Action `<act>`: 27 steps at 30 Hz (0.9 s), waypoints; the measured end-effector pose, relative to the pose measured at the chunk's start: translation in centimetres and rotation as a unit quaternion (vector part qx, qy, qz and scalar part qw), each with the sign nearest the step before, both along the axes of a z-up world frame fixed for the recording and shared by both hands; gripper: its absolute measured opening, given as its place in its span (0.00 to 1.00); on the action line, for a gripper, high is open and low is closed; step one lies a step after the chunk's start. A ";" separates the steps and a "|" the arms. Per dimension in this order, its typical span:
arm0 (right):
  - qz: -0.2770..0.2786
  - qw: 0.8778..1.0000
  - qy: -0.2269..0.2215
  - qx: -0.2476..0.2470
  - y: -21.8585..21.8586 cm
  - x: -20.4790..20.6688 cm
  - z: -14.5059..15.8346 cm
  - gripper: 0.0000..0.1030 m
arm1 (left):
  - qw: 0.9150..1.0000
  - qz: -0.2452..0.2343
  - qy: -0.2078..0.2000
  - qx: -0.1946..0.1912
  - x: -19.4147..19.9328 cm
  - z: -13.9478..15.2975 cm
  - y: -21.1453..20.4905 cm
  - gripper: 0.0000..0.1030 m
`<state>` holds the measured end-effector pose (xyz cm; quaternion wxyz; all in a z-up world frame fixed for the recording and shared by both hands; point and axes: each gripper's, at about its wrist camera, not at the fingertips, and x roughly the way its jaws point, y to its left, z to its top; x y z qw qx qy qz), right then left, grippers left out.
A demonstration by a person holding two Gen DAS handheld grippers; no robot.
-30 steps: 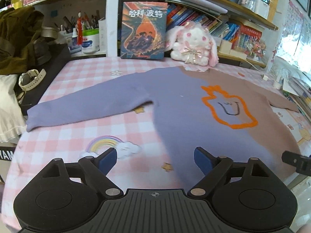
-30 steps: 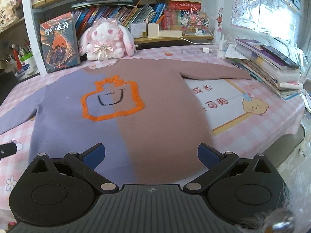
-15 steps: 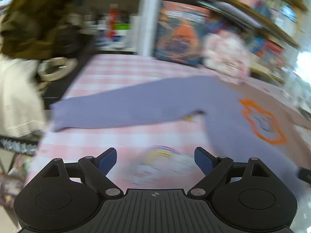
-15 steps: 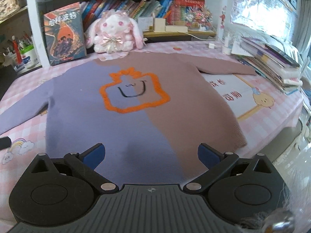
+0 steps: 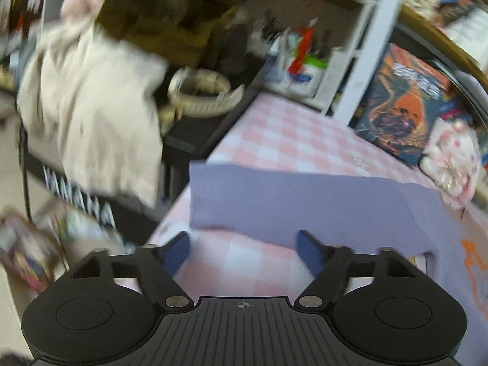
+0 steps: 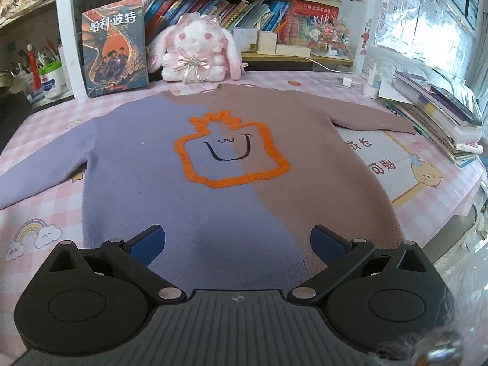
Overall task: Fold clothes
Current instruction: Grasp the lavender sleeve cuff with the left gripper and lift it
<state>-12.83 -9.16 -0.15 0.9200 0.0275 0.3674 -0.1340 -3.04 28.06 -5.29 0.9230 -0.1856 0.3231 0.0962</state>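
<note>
A sweater [image 6: 189,189], half purple and half brown with an orange outlined figure on the chest, lies flat and face up on the pink checked tablecloth [image 6: 39,213]. Both sleeves are spread out to the sides. My right gripper [image 6: 238,239] is open and empty, just above the sweater's bottom hem. My left gripper [image 5: 244,251] is open and empty, close in front of the cuff end of the purple sleeve [image 5: 274,201], near the table's left edge. The left wrist view is blurred.
A pink plush rabbit [image 6: 195,55] and an upright book [image 6: 114,45] stand at the back by the shelves. A stack of books [image 6: 439,119] lies at the right. Cream and brown clothes [image 5: 91,106] and a keyboard stand are off the table's left edge.
My left gripper has swung left from the sweater's body to the purple sleeve's cuff. My right gripper has shifted left to the middle of the hem. Both stay open.
</note>
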 end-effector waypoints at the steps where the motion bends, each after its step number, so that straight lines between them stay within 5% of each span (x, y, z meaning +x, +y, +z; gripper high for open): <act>1: -0.001 1.000 0.001 -0.002 0.0 0.1 0.0 1.00 | 1.000 0.006 0.000 -0.014 0.2 -0.3 0.4 0.63; 8: -0.015 1.000 0.006 -0.012 -0.5 0.2 0.2 1.00 | 0.998 0.024 -0.026 -0.059 2.4 -0.5 1.2 0.60; 12: -0.024 1.000 0.010 -0.017 -1.0 0.0 0.2 1.00 | 0.993 0.056 -0.025 -0.097 2.8 -1.0 2.1 0.23; 14: -0.029 0.999 0.011 -0.018 -1.3 0.0 0.2 1.00 | 0.990 0.071 -0.025 -0.116 3.1 -1.2 2.6 0.15; 19: -0.043 0.999 0.012 -0.016 -1.9 0.0 0.2 1.00 | 0.985 0.091 -0.026 -0.147 3.3 -1.3 3.1 0.09; 27: -0.019 1.000 0.018 -0.008 -1.9 1.2 -0.1 1.00 | 0.990 0.042 -0.069 -0.112 3.0 1.6 0.8 0.08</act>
